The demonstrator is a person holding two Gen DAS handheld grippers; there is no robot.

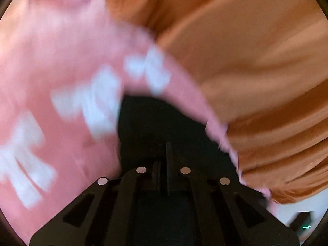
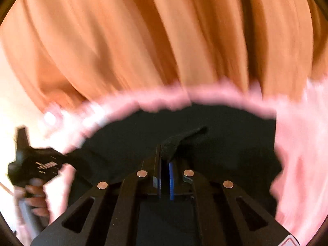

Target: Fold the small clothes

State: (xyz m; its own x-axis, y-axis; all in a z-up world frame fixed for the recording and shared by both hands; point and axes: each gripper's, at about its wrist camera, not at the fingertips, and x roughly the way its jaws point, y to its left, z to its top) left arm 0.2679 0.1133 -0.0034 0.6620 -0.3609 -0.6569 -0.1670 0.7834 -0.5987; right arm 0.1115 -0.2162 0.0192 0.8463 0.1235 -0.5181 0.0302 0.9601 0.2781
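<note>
— Orange fabric point(image 1: 256, 61) in long folds behind everything, upper right in the left wrist view, across the whole top in the right wrist view.

— And below it?

— Pink cloth point(image 1: 61, 61), blurred. Fills the left half of the left view, with white letters point(image 1: 98, 96) printed on it. Seen only as a pale pink rim and a patch at the right edge in the right view, no letters there.

— Location of the task's piece?

— Black garment point(image 1: 160, 123), centre and lower centre of both views, lying over the pink cloth and reaching straight to the tools.

— State of the left gripper point(image 1: 166, 160)?

— Jaws closed, fingers side by side. Dark on dark in its own view, so hard to read the pinch there. Clearer from the right view: same tool at lower left, held in a hand point(image 2: 34, 196), with a black corner drawn right up to its tip.

— And the right gripper point(image 2: 165, 160)?

— Jaws closed on a raised fold of the black garment, plain to see just above the fingertips.
</note>
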